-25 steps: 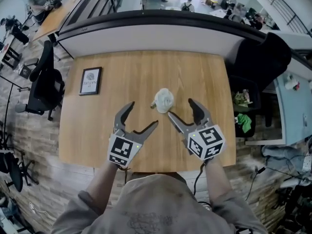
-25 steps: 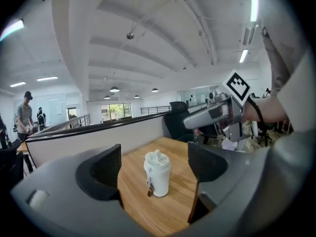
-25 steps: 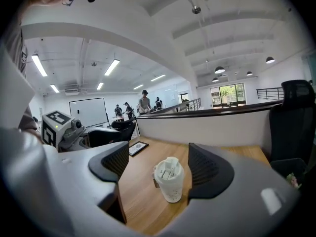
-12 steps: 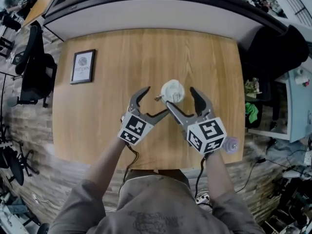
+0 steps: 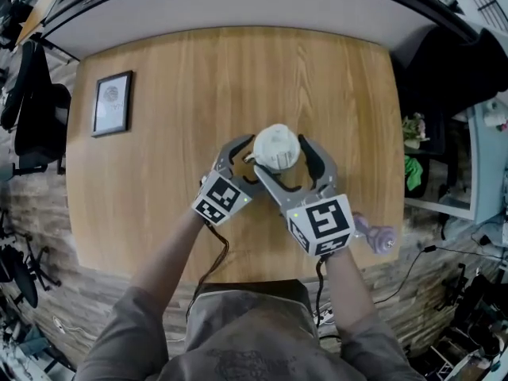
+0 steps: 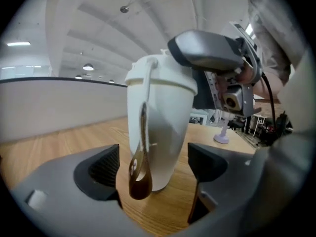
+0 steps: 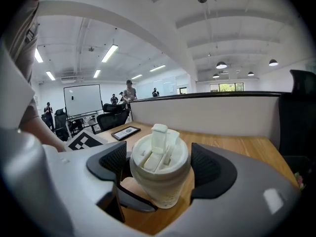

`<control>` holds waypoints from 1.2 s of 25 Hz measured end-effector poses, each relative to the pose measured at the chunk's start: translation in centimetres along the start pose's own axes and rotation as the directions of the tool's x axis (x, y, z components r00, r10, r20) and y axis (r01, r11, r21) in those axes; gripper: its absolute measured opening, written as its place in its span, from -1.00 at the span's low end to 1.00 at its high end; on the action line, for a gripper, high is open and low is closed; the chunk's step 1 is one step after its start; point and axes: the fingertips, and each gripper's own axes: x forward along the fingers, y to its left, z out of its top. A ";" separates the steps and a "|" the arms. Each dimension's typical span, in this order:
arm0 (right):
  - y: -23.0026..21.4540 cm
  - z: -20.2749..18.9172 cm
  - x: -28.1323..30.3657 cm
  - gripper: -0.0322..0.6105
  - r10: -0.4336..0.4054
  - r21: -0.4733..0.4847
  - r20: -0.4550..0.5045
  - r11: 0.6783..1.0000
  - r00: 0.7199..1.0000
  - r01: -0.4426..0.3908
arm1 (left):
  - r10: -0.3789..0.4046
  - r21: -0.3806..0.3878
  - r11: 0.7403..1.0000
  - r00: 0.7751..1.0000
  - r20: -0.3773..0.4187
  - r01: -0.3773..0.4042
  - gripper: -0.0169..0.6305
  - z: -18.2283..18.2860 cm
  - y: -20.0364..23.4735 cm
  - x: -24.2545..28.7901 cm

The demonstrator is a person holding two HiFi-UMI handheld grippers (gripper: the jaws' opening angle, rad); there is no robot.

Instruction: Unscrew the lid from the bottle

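"Bottle (image 5: 277,147), white: loc & attitude?"

"Mid wooden table (image 5: 198,78), betw. both claws. Stands upright, long axis vertical, lid (image 7: 159,154) up, body tapering to its base. Flip spout on lid raised. Brown strap (image 6: 140,177) hangs from lid down the side."

"Claws?"

"Left gripper (image 6: 153,169): jaws apart, bottle's lower body betw. them, gap each side, pads not touching. Right gripper (image 7: 159,167): jaws have just been opening; they stand apart round the lid, pads close on either side, no squeeze visible."

"Surface & room, near to far?"

"Table: light wood grain, rounded corners. Framed picture (image 5: 112,103) lies flat nr the left edge, well apart from bottle. Black office chair (image 5: 32,109) off the left side. Past far edge: curved grey-white partition (image 5: 238,10). Beyond: open office w/ whiteboard (image 7: 83,98), people standing (image 7: 129,90), strip lights on white ceiling."

"Writing?"

"Bottle plain white. Pale mark on strap, unreadable. Frame's print too small to read. Black-white square markers on both gripper cubes."
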 end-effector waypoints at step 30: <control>1.0 -0.9 0.6 0.45 0.477 -0.212 0.025 0.861 0.879 -0.462 | -0.122 0.050 0.992 0.989 0.087 0.118 0.10 -0.4 -0.5 0.9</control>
